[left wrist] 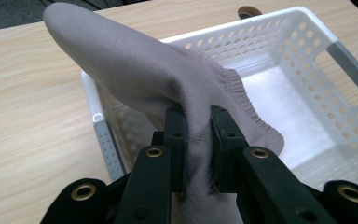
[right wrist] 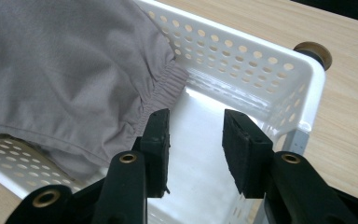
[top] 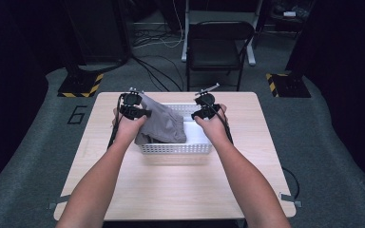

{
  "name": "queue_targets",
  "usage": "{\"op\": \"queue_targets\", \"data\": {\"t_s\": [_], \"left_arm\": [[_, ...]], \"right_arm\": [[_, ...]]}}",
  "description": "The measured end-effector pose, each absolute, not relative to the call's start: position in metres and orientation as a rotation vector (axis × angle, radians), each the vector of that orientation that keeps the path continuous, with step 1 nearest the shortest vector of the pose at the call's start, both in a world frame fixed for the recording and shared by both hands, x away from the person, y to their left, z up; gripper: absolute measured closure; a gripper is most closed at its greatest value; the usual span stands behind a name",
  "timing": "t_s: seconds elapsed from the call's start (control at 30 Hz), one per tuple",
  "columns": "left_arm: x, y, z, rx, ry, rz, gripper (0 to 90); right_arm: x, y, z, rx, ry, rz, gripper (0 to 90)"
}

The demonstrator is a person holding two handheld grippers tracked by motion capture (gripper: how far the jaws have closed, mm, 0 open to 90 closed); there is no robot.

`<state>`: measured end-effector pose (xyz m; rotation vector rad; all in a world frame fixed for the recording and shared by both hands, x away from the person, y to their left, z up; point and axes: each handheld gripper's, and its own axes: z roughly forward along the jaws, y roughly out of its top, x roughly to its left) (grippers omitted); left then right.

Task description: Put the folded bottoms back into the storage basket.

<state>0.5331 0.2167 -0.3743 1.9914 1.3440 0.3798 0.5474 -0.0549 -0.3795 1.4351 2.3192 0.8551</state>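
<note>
In the high view, a person's two forearms are reaching forward over a light wooden table (top: pixel 171 190), each hand holding a black gripper above a white perforated basket (top: pixel 176 148) that is sitting near the table's middle. The left gripper (top: pixel 132 107) is hanging over the basket's left end with a grey cloth (top: pixel 164 124) draping from it down into the basket's left half, while the right gripper (top: pixel 205 108) is hovering over the basket's far right part. A black chair (top: pixel 218 45) is standing on the floor beyond the table. In the left gripper view, the left gripper (left wrist: pixel 198 135) is pinching a fold of the grey cloth (left wrist: pixel 135 65) tightly between its two black jaws, and the cloth is arching up and away over the basket's (left wrist: pixel 307 28) near wall, its gathered hem trailing into the white interior. In the right gripper view, the right gripper (right wrist: pixel 196 140) is pointing down into the basket (right wrist: pixel 261 60) with its jaws spread apart and nothing between them; the left jaw is sitting just beside the elastic hem of the grey cloth (right wrist: pixel 65 70), which is covering the basket's left portion. A round brown knob (right wrist: pixel 313 50) is peeking over the basket's far rim.
</note>
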Motion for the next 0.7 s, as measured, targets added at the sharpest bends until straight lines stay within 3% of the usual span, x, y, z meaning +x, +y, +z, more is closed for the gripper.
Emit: {"op": "queue_targets", "data": {"t_s": [0.7], "left_arm": [[0.538,0.153,-0.338,2.024,1.193,0.377,78.9]], "right_arm": [[0.514,-0.1,-0.371,1.385,2.284,0.935,59.5]]}}
